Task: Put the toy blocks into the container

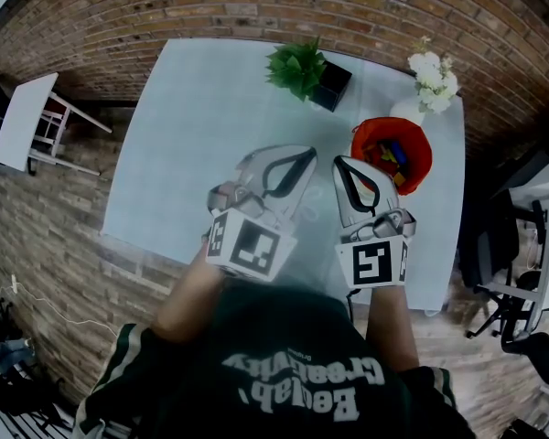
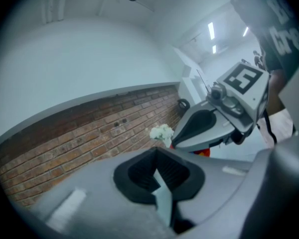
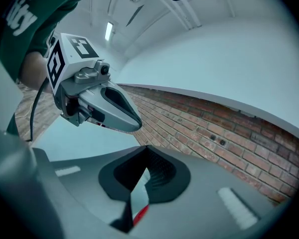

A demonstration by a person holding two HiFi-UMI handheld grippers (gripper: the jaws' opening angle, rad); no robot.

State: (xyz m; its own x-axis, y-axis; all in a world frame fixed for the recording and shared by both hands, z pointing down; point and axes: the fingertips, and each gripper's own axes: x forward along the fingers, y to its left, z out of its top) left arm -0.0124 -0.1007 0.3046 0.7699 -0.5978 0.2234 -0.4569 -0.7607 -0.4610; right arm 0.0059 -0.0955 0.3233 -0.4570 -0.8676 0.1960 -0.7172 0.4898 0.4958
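The orange-red container (image 1: pixel 391 154) stands on the white table (image 1: pixel 192 144) at the right and holds several coloured toy blocks (image 1: pixel 393 156). No loose block shows on the table. My left gripper (image 1: pixel 304 156) and right gripper (image 1: pixel 344 166) hover side by side above the table's near edge, just left of the container. Both are shut with nothing between the jaws. In the left gripper view the shut left gripper (image 2: pixel 157 169) points at the brick wall, with the right gripper (image 2: pixel 214 123) beside it. The right gripper view shows the shut right gripper (image 3: pixel 143 169) and the left gripper (image 3: pixel 99 101).
A green plant in a dark pot (image 1: pixel 304 68) and a white vase of flowers (image 1: pixel 432 82) stand at the table's far edge, by the brick wall. A white side table and chair (image 1: pixel 27 117) are at the left, and office chairs (image 1: pixel 522 273) at the right.
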